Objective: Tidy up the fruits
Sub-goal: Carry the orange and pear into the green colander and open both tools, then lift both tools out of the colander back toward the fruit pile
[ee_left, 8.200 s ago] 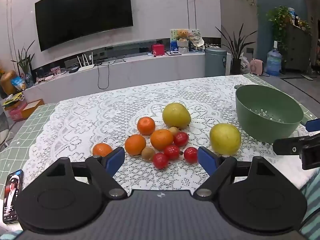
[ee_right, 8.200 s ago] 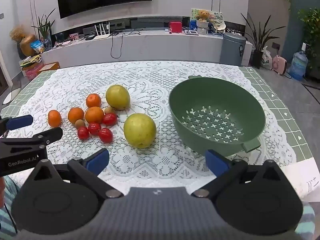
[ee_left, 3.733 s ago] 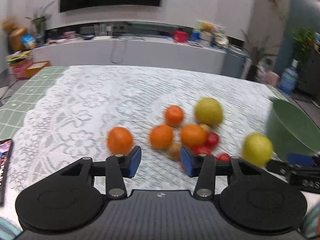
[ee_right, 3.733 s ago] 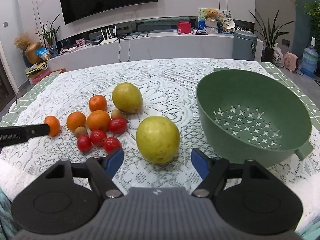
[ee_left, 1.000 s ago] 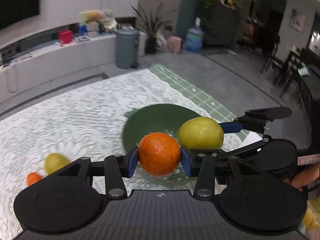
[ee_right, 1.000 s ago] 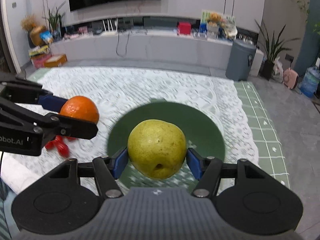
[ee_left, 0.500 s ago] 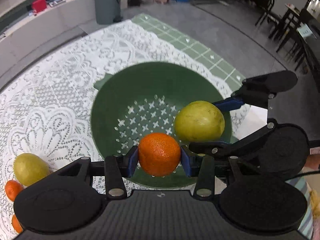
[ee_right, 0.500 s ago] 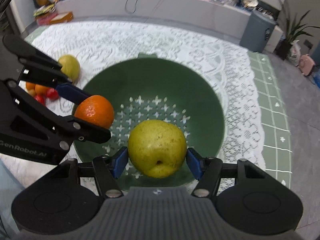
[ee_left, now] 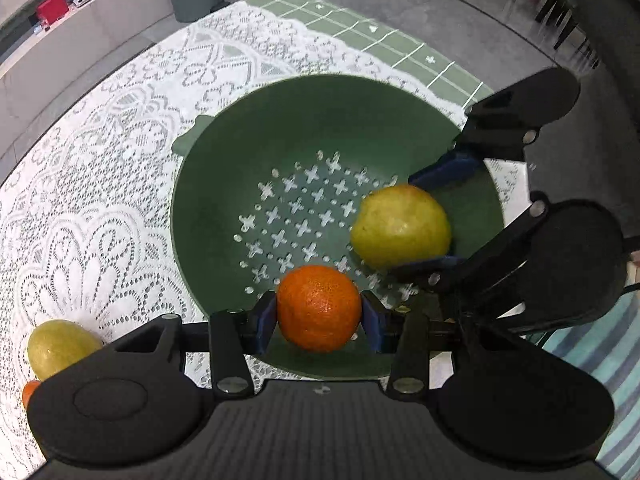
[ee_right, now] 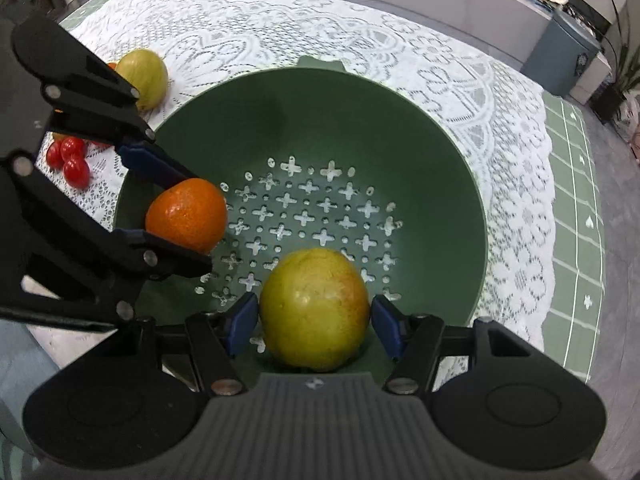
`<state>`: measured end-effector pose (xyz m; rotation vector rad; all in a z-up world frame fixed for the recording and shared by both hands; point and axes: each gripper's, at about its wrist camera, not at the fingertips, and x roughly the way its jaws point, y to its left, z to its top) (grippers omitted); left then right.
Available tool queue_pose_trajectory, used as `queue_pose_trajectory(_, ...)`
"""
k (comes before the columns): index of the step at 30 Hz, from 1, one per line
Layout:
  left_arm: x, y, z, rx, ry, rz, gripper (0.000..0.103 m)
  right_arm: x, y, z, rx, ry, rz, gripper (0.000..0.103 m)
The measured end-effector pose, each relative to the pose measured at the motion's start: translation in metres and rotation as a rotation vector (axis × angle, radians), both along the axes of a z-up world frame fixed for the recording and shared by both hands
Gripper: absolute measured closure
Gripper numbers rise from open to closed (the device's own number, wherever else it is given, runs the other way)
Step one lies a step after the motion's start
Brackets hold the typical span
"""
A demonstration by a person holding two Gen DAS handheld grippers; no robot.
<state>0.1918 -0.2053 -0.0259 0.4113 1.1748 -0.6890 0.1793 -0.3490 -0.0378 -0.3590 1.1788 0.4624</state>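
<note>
Left wrist view: my left gripper (ee_left: 319,320) has its jaws clamped on the orange (ee_left: 319,307), held over the near wall of the green colander (ee_left: 256,128).
Same view, to the right: my right gripper (ee_left: 436,216) grips the yellow-green pear (ee_left: 400,225) inside the colander's rim.
Desk: I see a second pear (ee_left: 60,346) on the lace cloth (ee_left: 100,168), far left.
Right wrist view: jaws pinch the pear (ee_right: 314,310) above the perforated floor; the orange (ee_right: 186,214) hangs at left; cherry tomatoes (ee_right: 70,158) lie outside the colander.
</note>
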Motion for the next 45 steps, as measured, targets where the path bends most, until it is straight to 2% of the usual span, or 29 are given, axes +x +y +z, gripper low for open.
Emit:
queue_pose_trajectory(12,-0.004,-0.001,-0.002,0.017,-0.046,-0.055,0.052,0.004,0.000,0.001,-0.023,0.030,0.037,0.043)
queue_pose_trajectory(24,-0.013,-0.001,0.002,-0.013,-0.041,-0.065,0.050,-0.004,0.003,0.006,-0.077,0.045,0.050,0.041)
queue_pose_trajectory(36,-0.032,0.009,0.027,-0.078,-0.083,-0.039,0.046,-0.019,0.002,0.034,-0.114,-0.012,0.029,0.021)
queue_pose_trajectory(41,-0.044,0.018,0.041,-0.121,-0.114,-0.019,0.046,-0.029,0.005,0.047,-0.107,-0.053,0.014,0.017)
queue_pose_trajectory(45,-0.050,0.030,0.052,-0.163,-0.140,0.032,0.044,-0.040,0.008,0.059,-0.093,-0.116,-0.010,0.017)
